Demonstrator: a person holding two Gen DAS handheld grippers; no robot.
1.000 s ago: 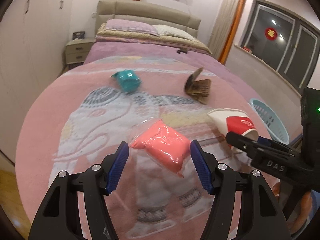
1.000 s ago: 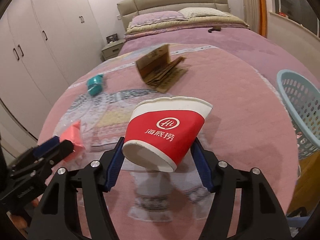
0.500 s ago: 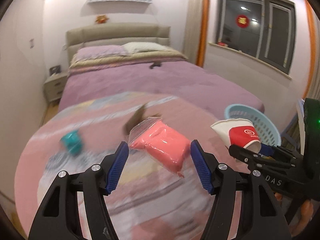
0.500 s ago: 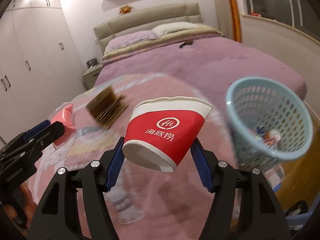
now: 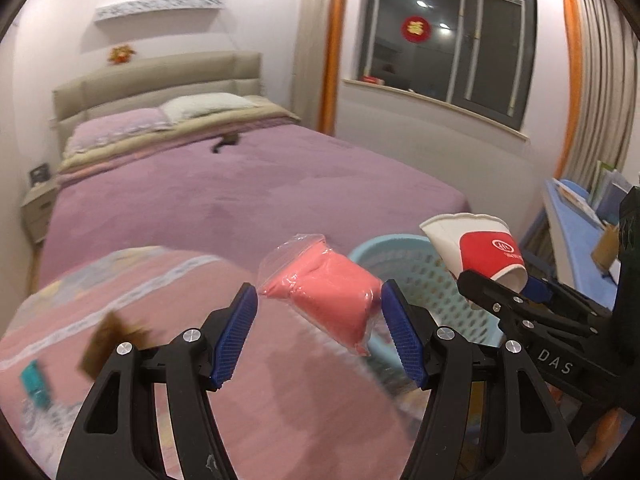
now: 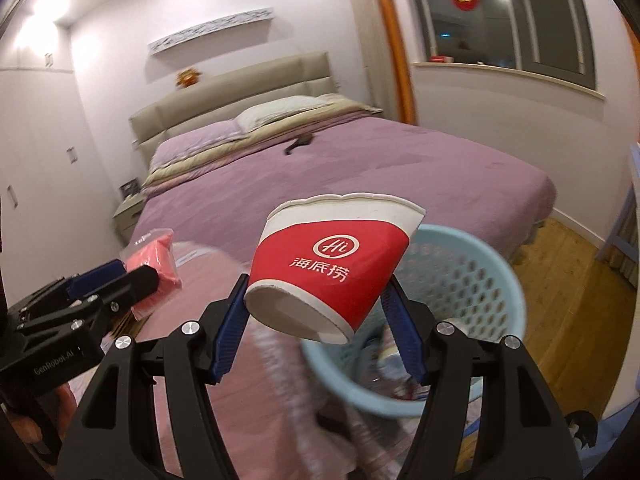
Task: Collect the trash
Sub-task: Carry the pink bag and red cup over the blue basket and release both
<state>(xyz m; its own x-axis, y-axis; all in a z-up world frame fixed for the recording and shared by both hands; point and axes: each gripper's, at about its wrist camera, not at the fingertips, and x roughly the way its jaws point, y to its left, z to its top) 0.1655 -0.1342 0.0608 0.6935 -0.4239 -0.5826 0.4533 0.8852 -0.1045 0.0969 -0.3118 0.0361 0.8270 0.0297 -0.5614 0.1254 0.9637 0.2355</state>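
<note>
- The left gripper point(image 5: 320, 322) has its jaws closed on a clear bag of pink stuff point(image 5: 326, 298), held off the bed point(image 5: 240, 184) and turned toward the light-blue basket point(image 5: 420, 280), presumably so it can drop in.
- The right gripper point(image 6: 316, 316) has its jaws clamped across a red-and-white paper cup point(image 6: 334, 268), tilted with its base toward the camera; it hangs just over the basket's near rim point(image 6: 500, 268).
- The basket stands beside the foot of the bed, and some rubbish already lies inside it.
- A brown folded card point(image 5: 106, 340) and a teal object point(image 5: 34, 382) lie on the pink blanket point(image 5: 160, 300), blurred; I judge they remain to be collected.
- Both loads look ready for release once each sits squarely above the opening.
</note>
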